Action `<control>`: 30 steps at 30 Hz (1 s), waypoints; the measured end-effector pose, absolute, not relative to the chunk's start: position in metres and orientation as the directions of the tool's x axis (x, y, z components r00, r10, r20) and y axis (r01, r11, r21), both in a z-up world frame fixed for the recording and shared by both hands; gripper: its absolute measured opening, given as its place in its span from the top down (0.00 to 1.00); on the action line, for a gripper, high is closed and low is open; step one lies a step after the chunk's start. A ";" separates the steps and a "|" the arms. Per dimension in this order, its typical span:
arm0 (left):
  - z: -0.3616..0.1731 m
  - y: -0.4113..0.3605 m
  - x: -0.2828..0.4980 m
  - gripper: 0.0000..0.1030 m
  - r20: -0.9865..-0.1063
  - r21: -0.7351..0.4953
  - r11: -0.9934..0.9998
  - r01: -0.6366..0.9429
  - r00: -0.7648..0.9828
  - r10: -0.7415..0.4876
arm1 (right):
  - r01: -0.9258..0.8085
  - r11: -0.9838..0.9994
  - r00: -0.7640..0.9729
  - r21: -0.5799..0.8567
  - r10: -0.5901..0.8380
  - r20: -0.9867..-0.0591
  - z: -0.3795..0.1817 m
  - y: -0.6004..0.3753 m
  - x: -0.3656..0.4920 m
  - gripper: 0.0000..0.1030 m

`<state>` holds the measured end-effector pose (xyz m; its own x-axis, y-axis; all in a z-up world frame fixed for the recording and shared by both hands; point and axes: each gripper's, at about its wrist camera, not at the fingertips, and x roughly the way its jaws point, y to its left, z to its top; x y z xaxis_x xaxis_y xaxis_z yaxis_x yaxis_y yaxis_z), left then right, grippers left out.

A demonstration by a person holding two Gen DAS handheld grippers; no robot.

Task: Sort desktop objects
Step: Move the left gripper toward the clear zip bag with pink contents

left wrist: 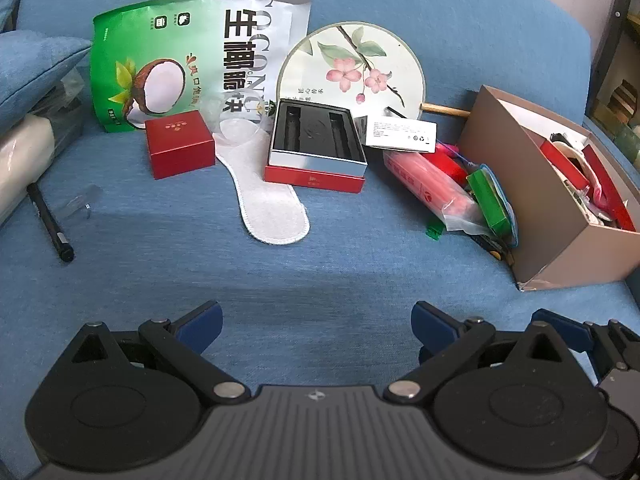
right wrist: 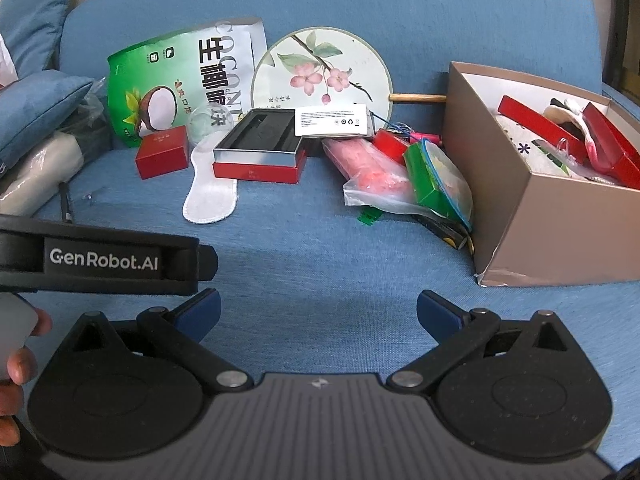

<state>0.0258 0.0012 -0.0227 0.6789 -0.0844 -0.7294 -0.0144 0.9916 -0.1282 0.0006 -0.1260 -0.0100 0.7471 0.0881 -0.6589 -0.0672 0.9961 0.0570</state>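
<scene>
Loose objects lie on a blue cushioned seat: a small red box, a white insole, an open red-and-silver box, a white card box, a round flower fan, a green snack bag, a pink packet in plastic, a green box and a black pen. A brown cardboard box at the right holds red boxes. My left gripper is open and empty, well short of the objects. My right gripper is open and empty too.
Blue pillows and a plastic-wrapped white roll sit at the left. A small clear plastic piece lies near the pen. The left gripper's body crosses the right wrist view at the left. A small green clip lies by the packets.
</scene>
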 end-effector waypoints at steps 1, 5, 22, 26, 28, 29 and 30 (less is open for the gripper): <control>-0.023 0.001 0.026 0.00 -0.730 -0.127 0.992 -0.013 0.679 -0.085 | -0.066 0.996 0.747 0.059 0.088 -0.659 -0.010 -0.126 0.001 0.02; -0.024 -0.001 0.027 0.00 -0.731 -0.124 0.992 -0.008 0.677 -0.086 | -0.062 0.996 0.745 0.065 0.089 -0.661 -0.012 -0.128 0.003 0.02; -0.027 -0.030 0.080 0.13 -0.686 -0.259 0.957 0.132 0.672 -0.278 | -0.168 0.983 0.862 -0.066 0.114 -0.493 -0.028 -0.134 0.053 0.21; -0.035 -0.039 0.108 0.27 -0.683 -0.332 0.933 0.138 0.647 -0.339 | -0.154 0.977 0.887 -0.147 0.072 -0.456 -0.038 -0.134 0.067 0.25; -0.038 -0.045 0.122 0.31 -0.675 -0.357 0.924 0.136 0.646 -0.356 | -0.132 0.968 0.901 -0.214 0.027 -0.433 -0.043 -0.132 0.073 0.27; -0.039 -0.048 0.128 0.34 -0.674 -0.368 0.920 0.134 0.643 -0.363 | -0.127 0.962 0.905 -0.243 0.012 -0.426 -0.044 -0.131 0.077 0.31; -0.040 -0.051 0.136 0.36 -0.673 -0.382 0.914 0.133 0.638 -0.374 | -0.129 0.957 0.906 -0.259 0.007 -0.424 -0.045 -0.131 0.082 0.34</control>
